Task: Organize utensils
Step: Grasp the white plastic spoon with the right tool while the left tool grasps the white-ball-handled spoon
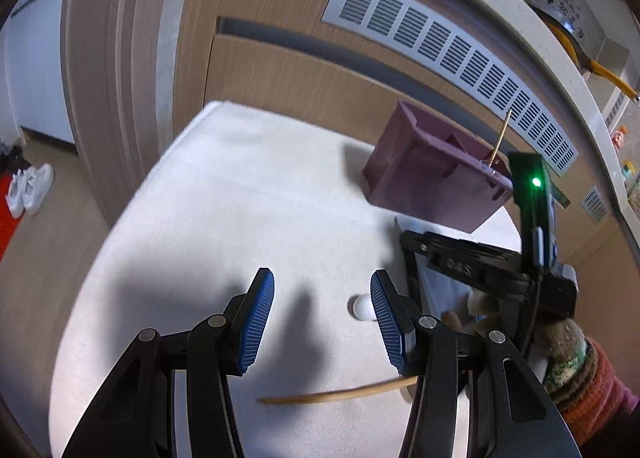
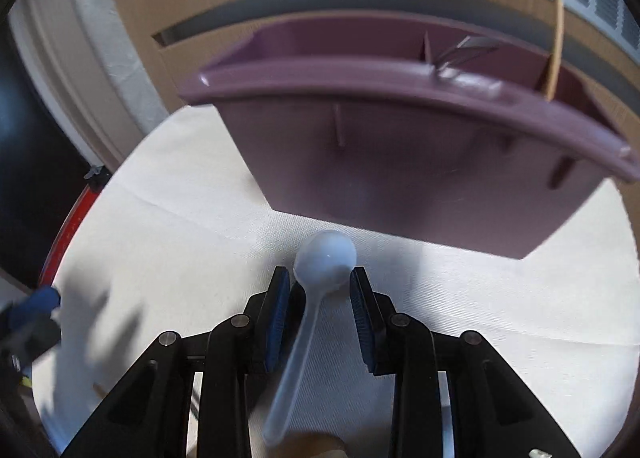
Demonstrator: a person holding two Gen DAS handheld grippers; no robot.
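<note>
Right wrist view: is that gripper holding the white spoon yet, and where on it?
Not held yet. The right gripper is open; its jaws straddle the white spoon near the neck below the bowl, with gaps on both sides. The left gripper is open and empty.

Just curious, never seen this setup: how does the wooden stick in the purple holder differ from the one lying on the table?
The chopstick in the purple holder stands nearly upright, its lower end hidden inside a compartment. The chopstick on the white table lies flat, partly hidden behind the left gripper. One is already sorted; the other is not. Both are thin, light wooden sticks.
</note>
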